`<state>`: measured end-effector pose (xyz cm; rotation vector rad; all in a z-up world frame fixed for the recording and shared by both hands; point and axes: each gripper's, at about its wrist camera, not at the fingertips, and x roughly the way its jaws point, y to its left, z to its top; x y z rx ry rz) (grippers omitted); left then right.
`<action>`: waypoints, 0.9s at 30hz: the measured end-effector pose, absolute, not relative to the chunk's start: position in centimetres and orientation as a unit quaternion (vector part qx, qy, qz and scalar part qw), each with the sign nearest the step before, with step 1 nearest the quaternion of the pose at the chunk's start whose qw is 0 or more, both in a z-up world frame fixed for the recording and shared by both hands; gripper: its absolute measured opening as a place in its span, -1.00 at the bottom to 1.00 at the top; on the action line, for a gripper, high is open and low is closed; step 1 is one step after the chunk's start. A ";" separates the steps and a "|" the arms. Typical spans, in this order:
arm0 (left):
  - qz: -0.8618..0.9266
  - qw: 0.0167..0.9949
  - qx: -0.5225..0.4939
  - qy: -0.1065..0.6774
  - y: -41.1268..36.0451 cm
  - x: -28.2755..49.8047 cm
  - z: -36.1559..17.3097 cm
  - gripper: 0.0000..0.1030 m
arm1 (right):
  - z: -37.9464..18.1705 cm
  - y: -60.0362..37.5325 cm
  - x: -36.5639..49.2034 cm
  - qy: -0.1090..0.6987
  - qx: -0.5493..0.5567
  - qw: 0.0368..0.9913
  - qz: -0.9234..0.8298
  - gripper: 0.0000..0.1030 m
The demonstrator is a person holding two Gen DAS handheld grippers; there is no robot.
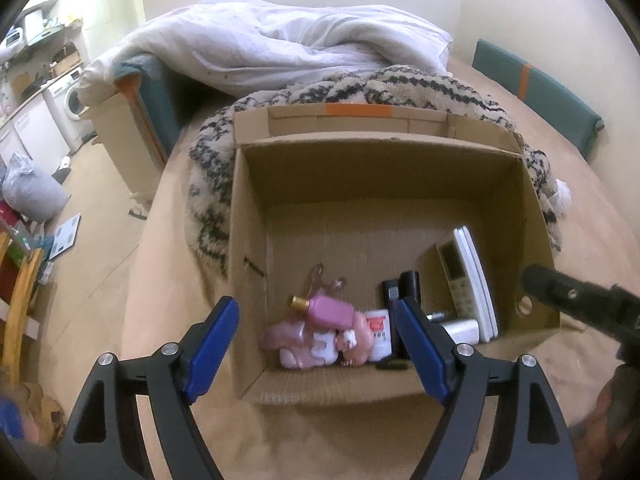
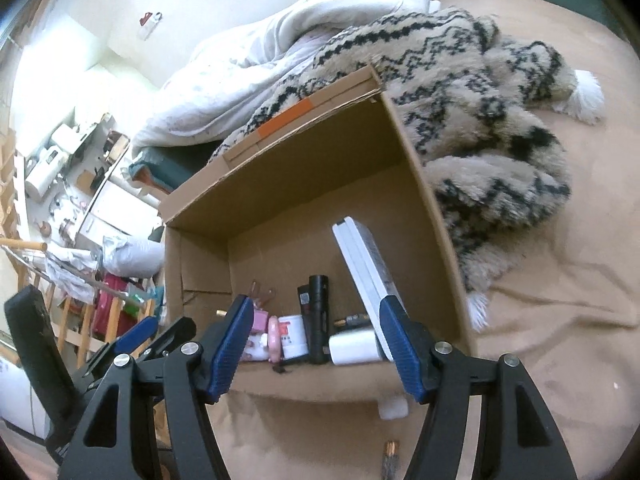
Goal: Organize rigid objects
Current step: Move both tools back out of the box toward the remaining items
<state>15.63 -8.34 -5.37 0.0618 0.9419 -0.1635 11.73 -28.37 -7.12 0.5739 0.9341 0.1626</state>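
Nearest the cameras, the left hand-held gripper [image 1: 316, 344] hangs spread wide and empty above the near wall of the cardboard box [image 1: 532, 196], and the right hand-held gripper [image 2: 316, 344] is likewise spread, pinching nothing, over the same near edge. Judging by that, both are free for the next pick.

The box sits on the bed [image 1: 600, 216], open top up. Its contents are packed in one row against the near wall, which leaves the far half of the floor bare, probably as room for more items.

In that row, toward the near left corner, a pink bottle [image 1: 330, 312] lies on its side atop a pink figure [image 1: 308, 344], its long axis across the box and its gold cap pointing left. Next comes a small white jar [image 1: 379, 334], then a black flashlight [image 2: 319, 316] lying front to back with its head toward the far wall. A white cylinder [image 2: 354, 347] lies crosswise beside it. At the near right corner a white remote [image 1: 456, 276] and a white flat case [image 2: 368, 264] lean against the right wall (the case stands on edge), long axes running near to far.

On the bed by the box's near right corner a small white thing, possibly a cap, lies loose; blur hides what it is.

Beyond the box's far wall lie a patterned blanket [image 2: 492, 120] and a white duvet [image 1: 288, 40].
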 end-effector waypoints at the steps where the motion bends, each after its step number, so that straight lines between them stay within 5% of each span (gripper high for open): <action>1: -0.078 0.886 0.030 0.455 -8.2 15.3 -5.4 0.53 | -6.9 -28.5 11.3 0.442 0.272 0.852 0.075 0.34; 12: -0.066 0.878 0.031 0.473 -6.9 11.8 -5.9 0.53 | -7.7 -30.1 7.2 0.453 0.289 0.842 0.038 0.34; 27: -0.057 0.856 0.005 0.514 -5.8 11.0 -7.1 0.53 | -15.8 -25.8 11.2 0.617 0.193 0.763 0.017 0.33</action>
